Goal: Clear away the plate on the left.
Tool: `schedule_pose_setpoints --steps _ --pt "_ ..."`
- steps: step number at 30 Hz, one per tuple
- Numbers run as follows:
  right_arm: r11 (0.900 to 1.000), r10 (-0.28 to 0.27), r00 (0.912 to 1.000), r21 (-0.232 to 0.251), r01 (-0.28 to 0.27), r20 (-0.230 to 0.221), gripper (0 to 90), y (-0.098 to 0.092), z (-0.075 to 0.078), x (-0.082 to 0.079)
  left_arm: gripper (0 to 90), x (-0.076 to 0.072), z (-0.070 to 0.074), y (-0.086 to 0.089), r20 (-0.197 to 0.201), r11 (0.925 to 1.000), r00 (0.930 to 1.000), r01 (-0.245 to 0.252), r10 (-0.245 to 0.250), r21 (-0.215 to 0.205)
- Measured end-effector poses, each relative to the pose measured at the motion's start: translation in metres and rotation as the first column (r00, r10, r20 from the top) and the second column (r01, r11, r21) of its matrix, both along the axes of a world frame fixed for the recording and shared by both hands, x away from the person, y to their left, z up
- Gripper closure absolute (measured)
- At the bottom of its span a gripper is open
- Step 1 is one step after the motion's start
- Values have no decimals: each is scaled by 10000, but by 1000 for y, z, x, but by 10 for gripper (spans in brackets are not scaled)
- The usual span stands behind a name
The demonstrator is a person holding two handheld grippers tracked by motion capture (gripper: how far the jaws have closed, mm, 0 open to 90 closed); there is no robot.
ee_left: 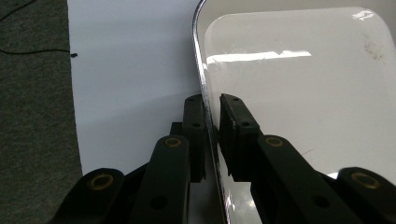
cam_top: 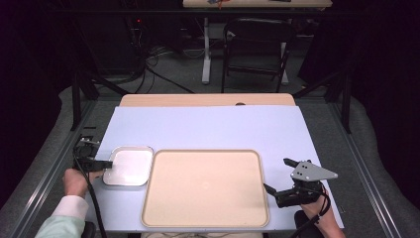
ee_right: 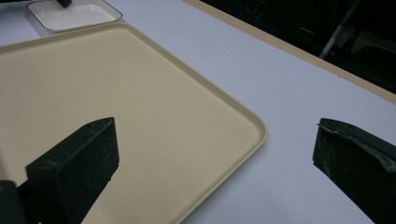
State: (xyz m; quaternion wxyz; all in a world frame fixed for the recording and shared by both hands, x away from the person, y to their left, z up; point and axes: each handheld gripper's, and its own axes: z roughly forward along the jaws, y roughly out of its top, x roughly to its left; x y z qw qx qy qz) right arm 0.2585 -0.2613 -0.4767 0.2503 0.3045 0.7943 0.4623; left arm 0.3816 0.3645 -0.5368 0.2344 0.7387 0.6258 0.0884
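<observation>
A small white rectangular dish (cam_top: pixel 130 166) lies on the table to the left of a large beige tray (cam_top: pixel 205 188). My left gripper (cam_top: pixel 106 163) reaches in from the left and is shut on the dish's near-left rim. In the left gripper view the jaws (ee_left: pixel 211 105) stand one inside and one outside the glossy rim of the dish (ee_left: pixel 303 93). My right gripper (cam_top: pixel 277 174) is open with nothing between its fingers, just off the tray's right edge. Its view (ee_right: pixel 215 140) spans the tray's corner (ee_right: pixel 116 93), with the dish (ee_right: pixel 74 16) far off.
A pale blue sheet (cam_top: pixel 208 129) covers the table, with a wooden strip (cam_top: pixel 208 100) along the far edge. A dark chair (cam_top: pixel 257 49) and a table leg (cam_top: pixel 206 49) stand beyond. Metal frame rails (cam_top: pixel 364 173) run along both sides.
</observation>
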Motion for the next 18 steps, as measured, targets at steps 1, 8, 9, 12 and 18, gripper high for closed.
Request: schedule_pose_setpoints --steps 1,8,9,12,18 --pt "10000 0 10000 0 0 0 0 0 0 0 807 0 0 0 0 10000 10000 0 0 0" --pt "10000 18 10000 -38 -18 -71 0 0 0 0 818 0 -1 3 -40 9994 9999 -105 104 -329" --pt "10000 18 10000 -38 -18 -71 0 0 0 0 818 0 -1 3 -40 9994 9999 -105 104 -329" --pt "10000 24 9999 -70 -25 -105 0 1 -1 1 818 0 -1 2 -29 9995 9999 -101 100 -298" --pt "10000 37 9999 -85 -39 -144 0 1 -1 1 811 1 0 2 -81 9999 10000 -15 14 -159"
